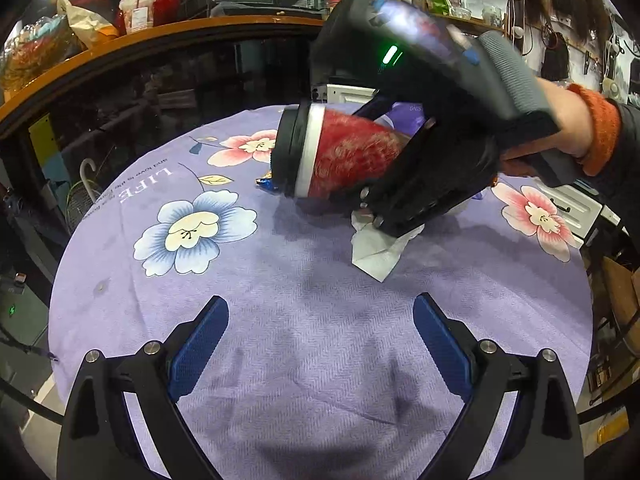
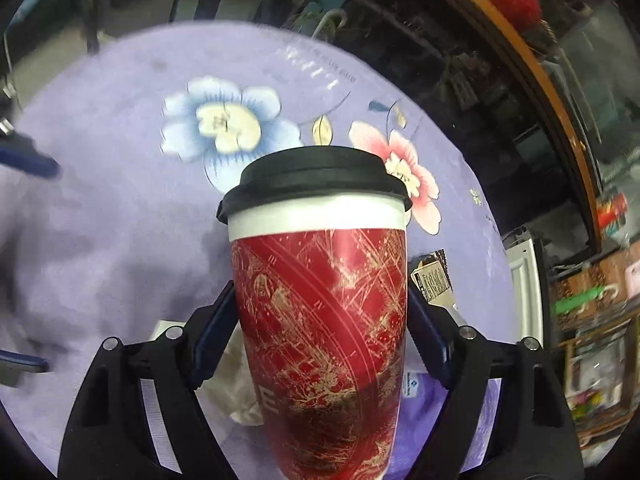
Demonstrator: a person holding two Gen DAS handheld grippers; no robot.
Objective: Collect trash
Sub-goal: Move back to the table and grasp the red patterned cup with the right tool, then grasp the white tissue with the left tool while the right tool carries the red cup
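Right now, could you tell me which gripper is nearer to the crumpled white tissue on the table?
Right. The right gripper, gripping the red paper cup, hangs just over the tissue; the left gripper sits open, well short of it.

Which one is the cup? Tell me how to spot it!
Find the round table with the purple flowered cloth. Above its far side, the right tool grips the cup tipped sideways. It is red with gold scratchy patterns, a white band and a black lid, unlike the white crumpled tissue lying flat below.
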